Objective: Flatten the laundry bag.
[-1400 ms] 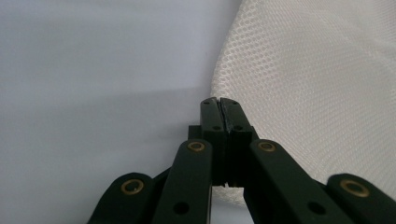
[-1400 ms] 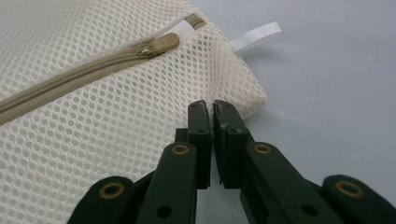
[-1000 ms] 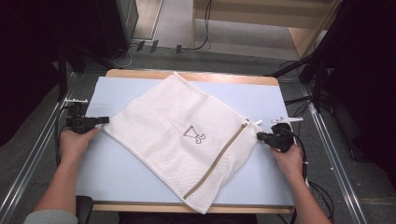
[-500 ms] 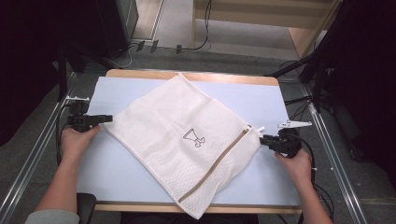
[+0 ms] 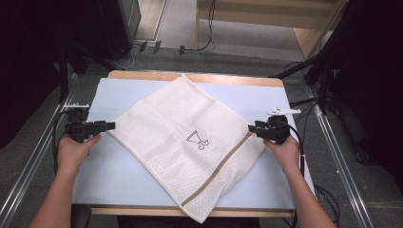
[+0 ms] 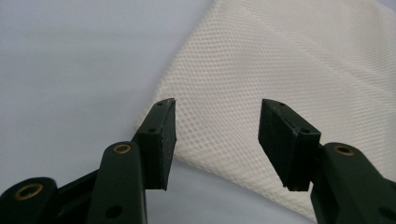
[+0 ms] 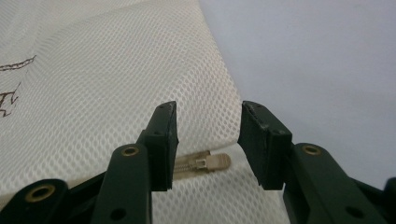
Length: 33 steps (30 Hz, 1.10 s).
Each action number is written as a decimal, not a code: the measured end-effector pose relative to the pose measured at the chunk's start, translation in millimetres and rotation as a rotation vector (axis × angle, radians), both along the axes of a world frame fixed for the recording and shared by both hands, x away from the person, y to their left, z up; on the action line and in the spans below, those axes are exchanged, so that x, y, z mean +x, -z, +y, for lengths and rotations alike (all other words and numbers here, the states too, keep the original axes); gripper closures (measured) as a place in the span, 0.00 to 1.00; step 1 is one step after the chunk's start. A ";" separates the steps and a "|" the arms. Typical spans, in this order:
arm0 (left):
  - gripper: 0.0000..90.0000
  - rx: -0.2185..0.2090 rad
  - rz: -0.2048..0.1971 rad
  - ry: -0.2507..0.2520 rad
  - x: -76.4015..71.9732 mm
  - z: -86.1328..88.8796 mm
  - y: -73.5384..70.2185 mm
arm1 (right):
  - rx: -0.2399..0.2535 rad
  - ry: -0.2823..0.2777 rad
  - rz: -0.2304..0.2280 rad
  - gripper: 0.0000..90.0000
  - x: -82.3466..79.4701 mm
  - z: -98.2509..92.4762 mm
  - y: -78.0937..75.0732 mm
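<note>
A white mesh laundry bag (image 5: 161, 118) lies flat, turned like a diamond, on the light blue table top (image 5: 114, 166). It has a tan zipper (image 5: 223, 166) and a small dark emblem (image 5: 197, 141). My left gripper (image 5: 110, 125) is at the bag's left corner; its jaws have just been opening. In the left gripper view the left gripper (image 6: 217, 126) stands open above the mesh (image 6: 261, 60), pinching nothing. My right gripper (image 5: 252, 128) is at the right corner, its jaws also just opening. The right gripper (image 7: 208, 126) hovers open over the zipper pull (image 7: 205, 162).
The bag's lower corner hangs over the table's wooden front edge (image 5: 142, 211). Metal rails (image 5: 342, 156) run along both sides of the table. Cables (image 5: 190, 47) and dark equipment (image 5: 109, 23) lie on the floor beyond the far edge.
Both grippers were shut on the bag's side corners and have opened and let go. The bag has settled flat. The right hand has shifted slightly up the picture.
</note>
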State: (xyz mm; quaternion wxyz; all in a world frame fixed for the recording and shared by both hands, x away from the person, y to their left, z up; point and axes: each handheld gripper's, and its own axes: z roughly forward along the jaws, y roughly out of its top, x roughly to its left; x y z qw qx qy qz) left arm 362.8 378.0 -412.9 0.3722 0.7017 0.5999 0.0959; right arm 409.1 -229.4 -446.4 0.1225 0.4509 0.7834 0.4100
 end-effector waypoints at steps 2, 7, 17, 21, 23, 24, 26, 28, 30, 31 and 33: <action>0.51 0.004 0.004 0.002 -5.0 -3.9 -1.4 | -0.004 -0.001 0.029 0.66 8.8 5.5 0.1; 0.50 0.005 -0.005 0.007 -20.3 -11.1 -3.1 | -0.003 -0.011 0.031 0.61 31.3 16.9 2.5; 0.50 -0.018 0.000 0.014 -48.6 -19.1 -4.0 | -0.030 -0.045 0.029 0.59 64.4 41.5 9.5; 0.50 -0.006 -0.003 0.019 -55.5 -21.7 -3.8 | -0.048 -0.067 0.041 0.54 73.5 55.8 14.6; 0.50 0.001 -0.002 0.018 -56.3 -21.6 -3.3 | -0.048 -0.082 0.055 0.54 78.0 60.5 20.0; 0.50 0.002 -0.002 0.016 -56.4 -21.5 -3.0 | -0.049 -0.077 0.065 0.57 78.9 62.8 23.0; 0.50 0.001 -0.001 0.016 -56.4 -21.3 -2.3 | -0.081 -0.083 0.050 0.68 78.2 66.1 27.5; 0.50 0.006 0.000 0.016 -55.9 -21.6 -1.5 | -0.102 -0.092 0.054 0.83 77.1 66.2 25.7; 0.50 -0.003 0.003 0.018 -54.7 -22.2 -1.0 | -0.087 -0.087 0.080 0.91 75.9 65.5 24.7; 0.50 -0.007 0.001 0.020 -54.3 -23.2 -0.9 | -0.082 -0.087 0.087 0.93 76.0 65.2 24.6; 0.50 0.000 -0.002 0.029 -54.1 -25.8 -1.2 | -0.083 -0.086 0.092 0.94 76.0 64.3 23.4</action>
